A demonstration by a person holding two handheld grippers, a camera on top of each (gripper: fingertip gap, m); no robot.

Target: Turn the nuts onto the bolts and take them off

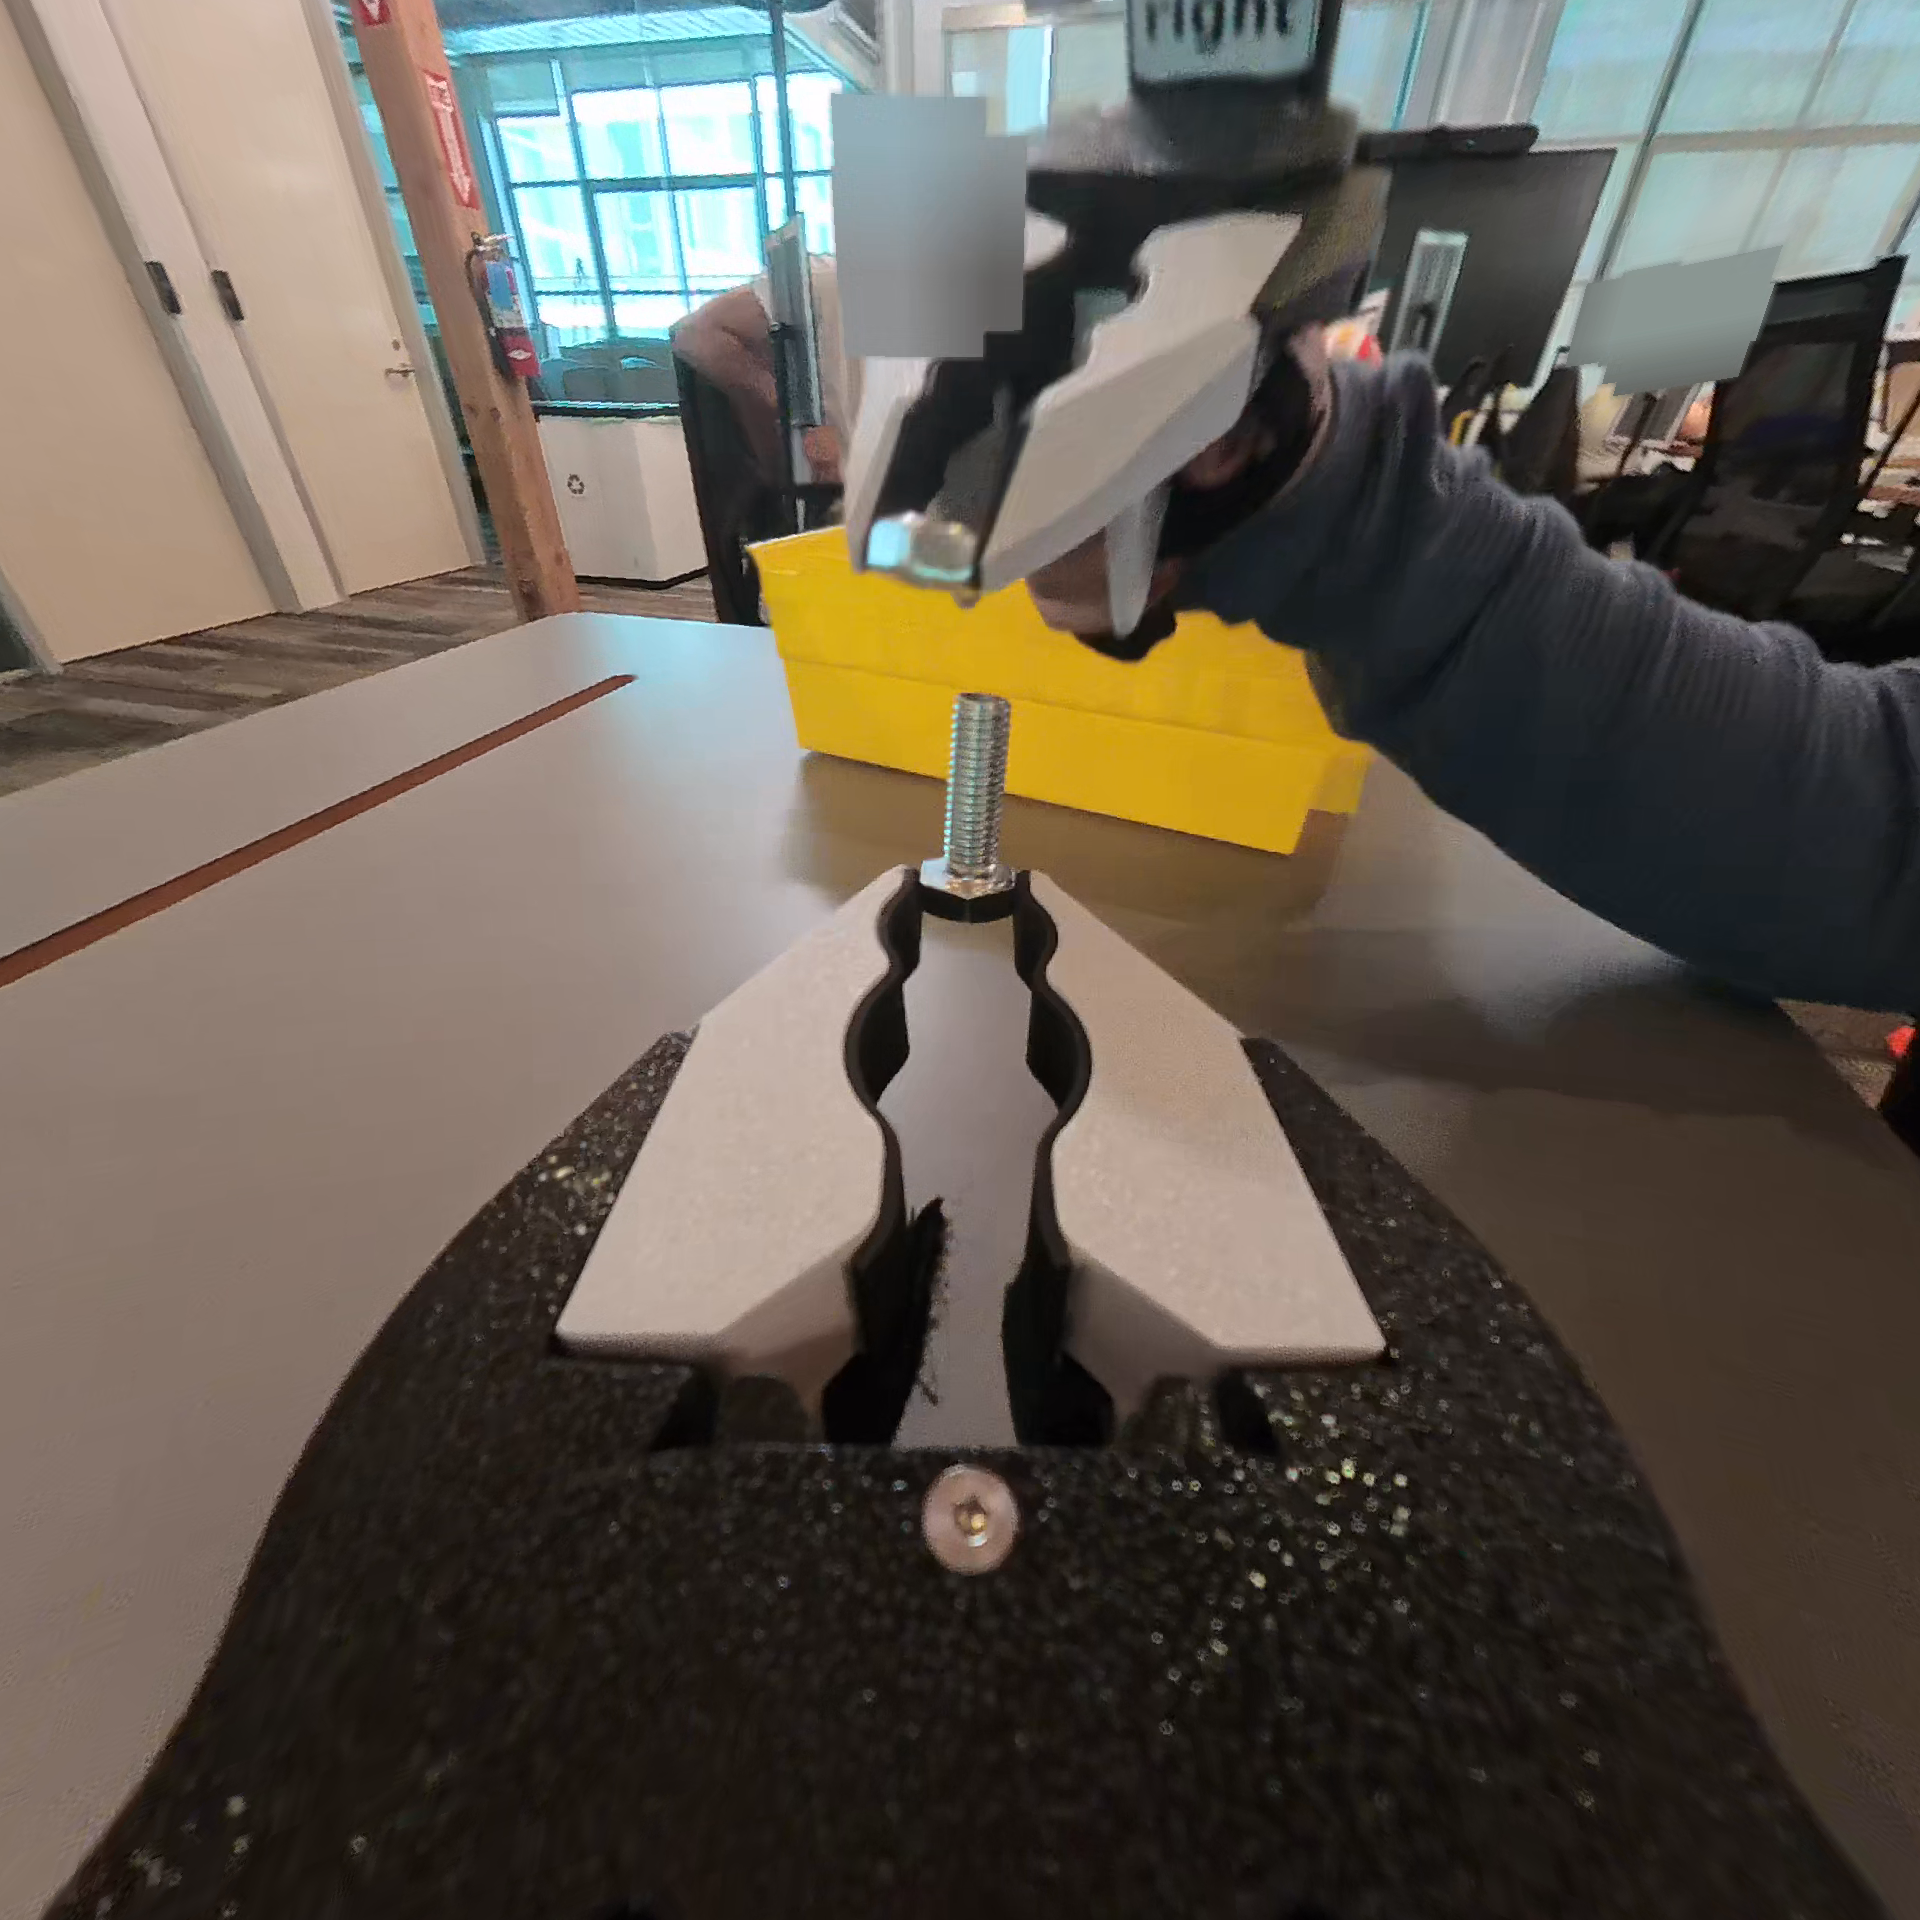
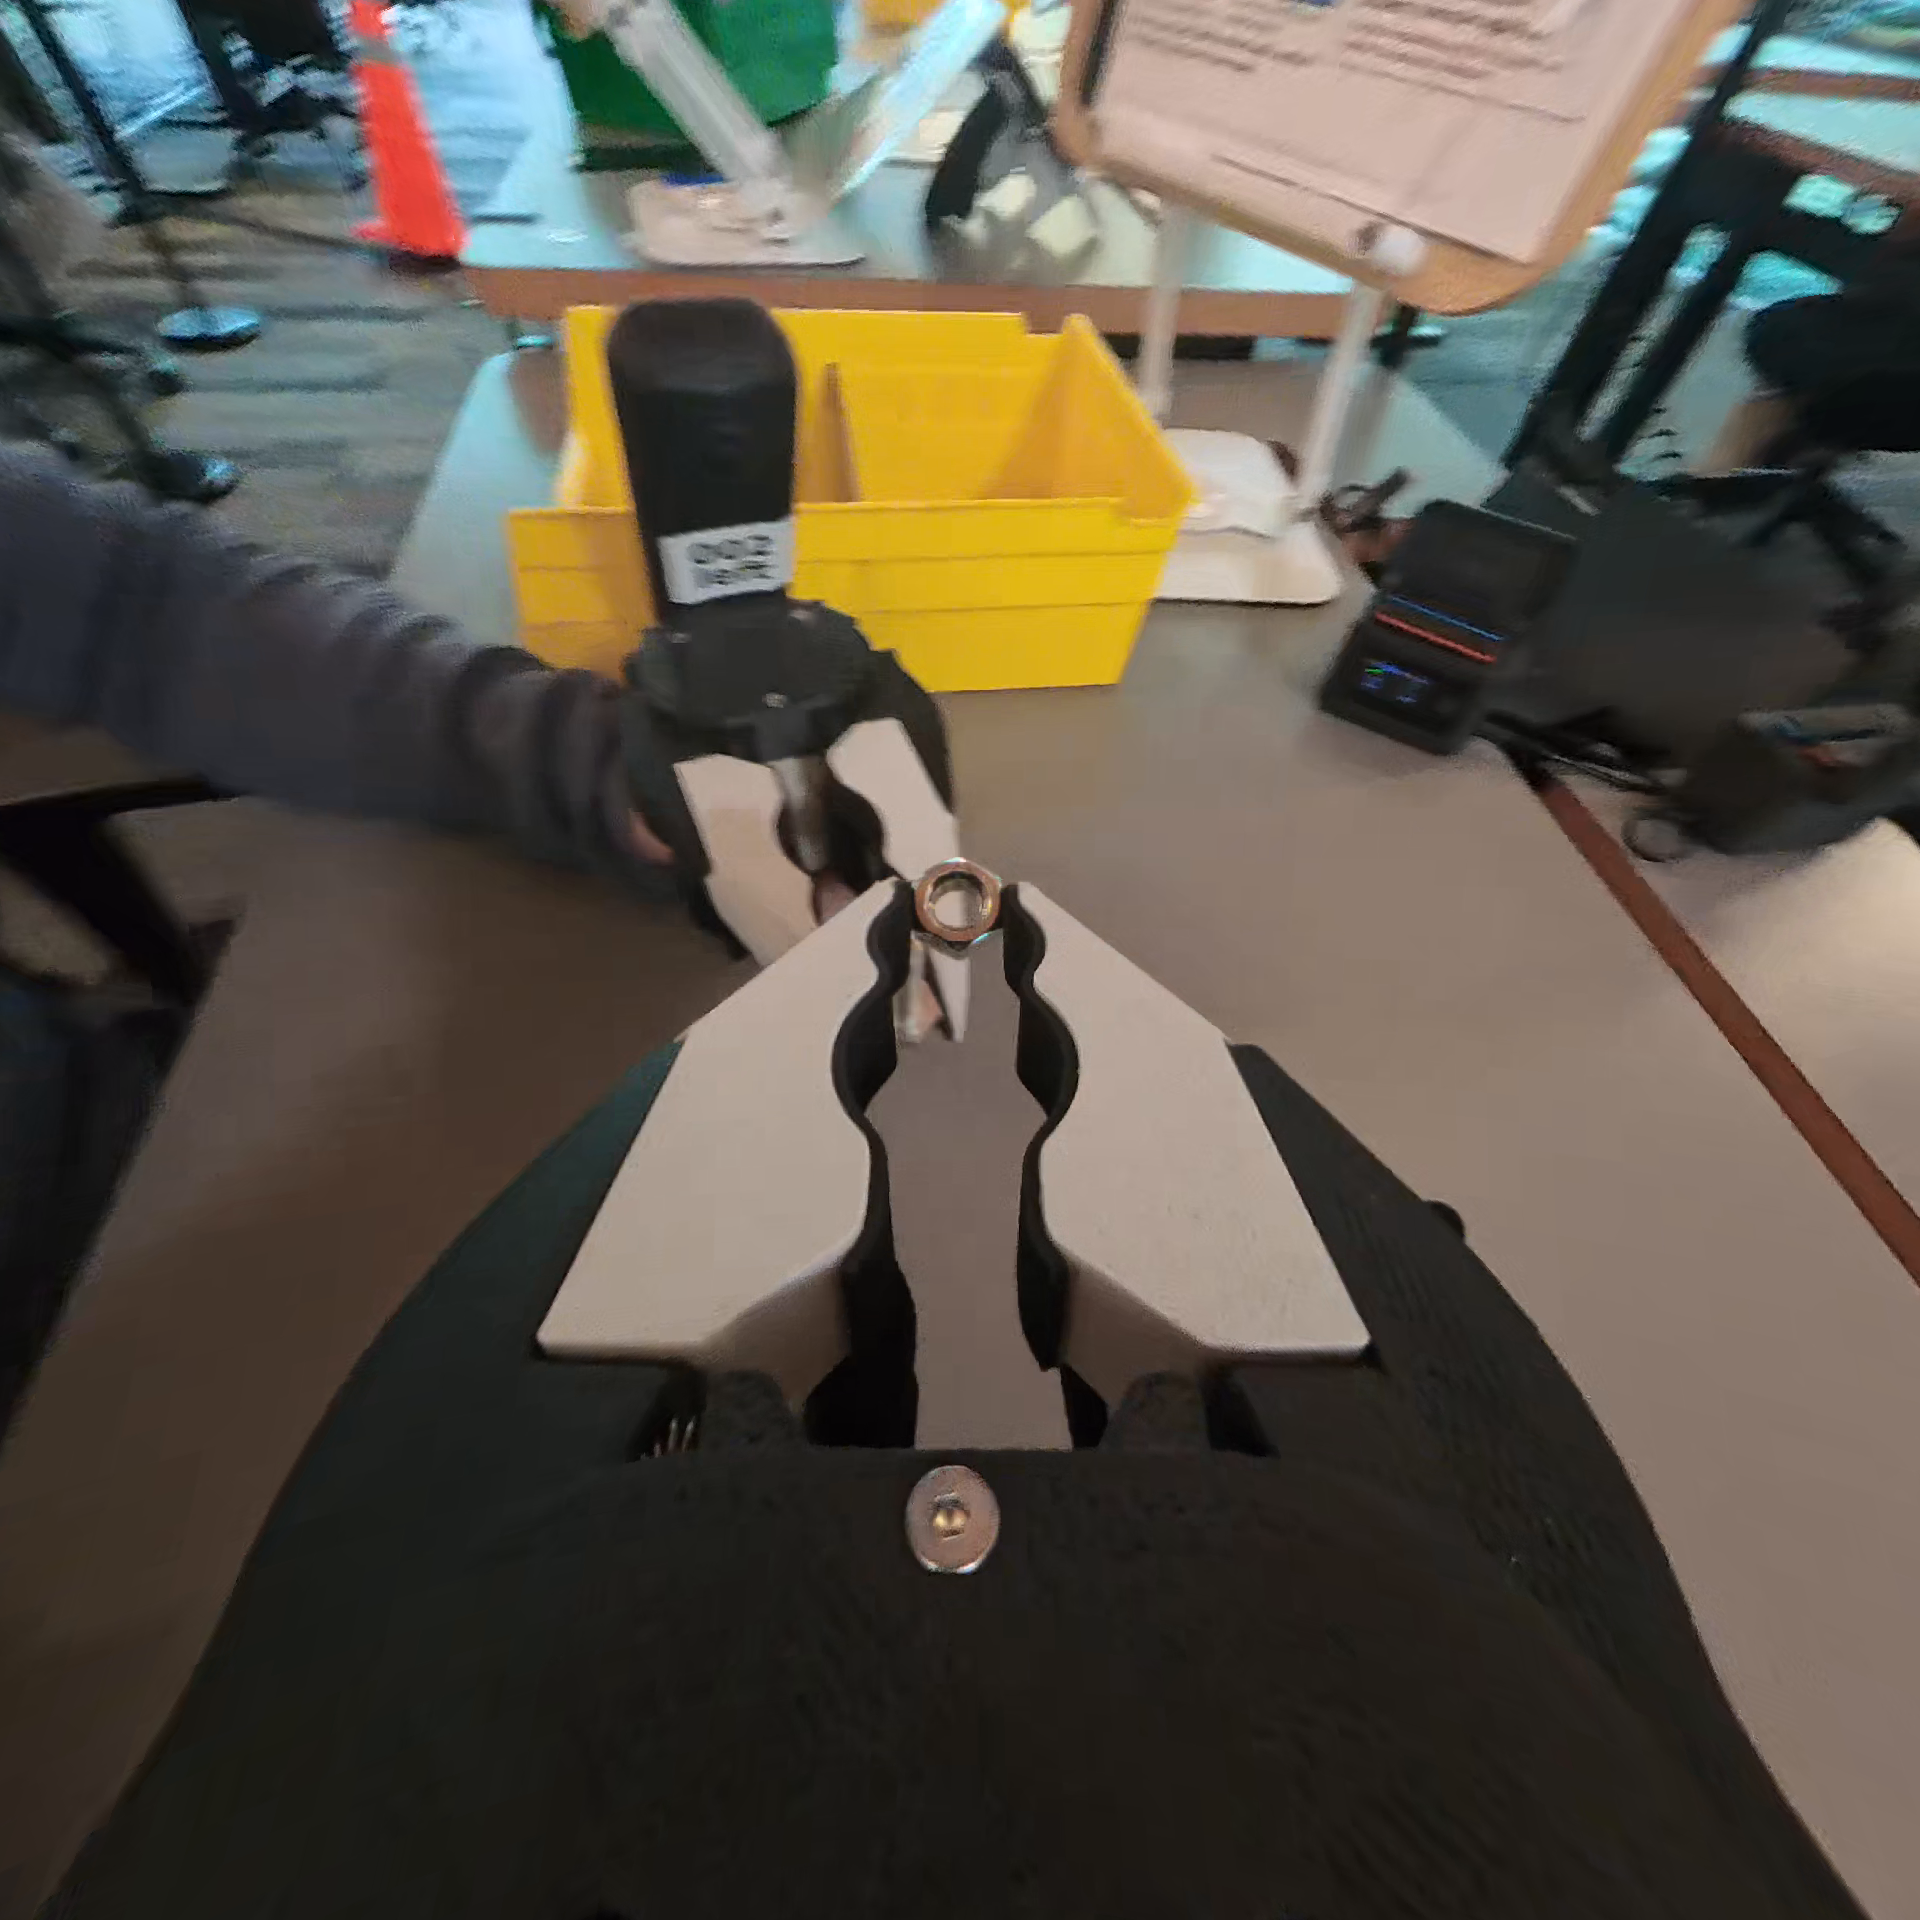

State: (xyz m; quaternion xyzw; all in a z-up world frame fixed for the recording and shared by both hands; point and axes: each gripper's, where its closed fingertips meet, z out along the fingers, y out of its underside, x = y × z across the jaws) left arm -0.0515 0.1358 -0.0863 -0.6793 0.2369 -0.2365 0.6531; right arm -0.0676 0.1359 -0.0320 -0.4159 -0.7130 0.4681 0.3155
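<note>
My left gripper (image 1: 974, 891) is shut on the hex head of a silver bolt (image 1: 977, 784), which stands upright with its thread pointing up. My right gripper (image 1: 925, 566) hangs above it, shut on a silver hex nut (image 1: 923, 569), a clear gap over the bolt's tip. In the right wrist view the nut (image 2: 954, 902) sits between my right gripper's (image 2: 954, 906) fingertips, its hole facing the camera. Below it the left gripper (image 2: 831, 883) shows, with part of the bolt (image 2: 805, 821) between its fingers.
A yellow divided bin (image 2: 977, 499) stands on the grey table (image 1: 416, 935) just behind the bolt. A dark device (image 2: 1423, 655) lies at the table's right side. A red seam (image 1: 312, 821) runs across the table. Chairs, desks and a person sit beyond. The left gripper's tips are roughly 6 centimetres from the right gripper's. Left tips and right tips are each some 35 centimetres from the dark device (image 2: 1423, 655).
</note>
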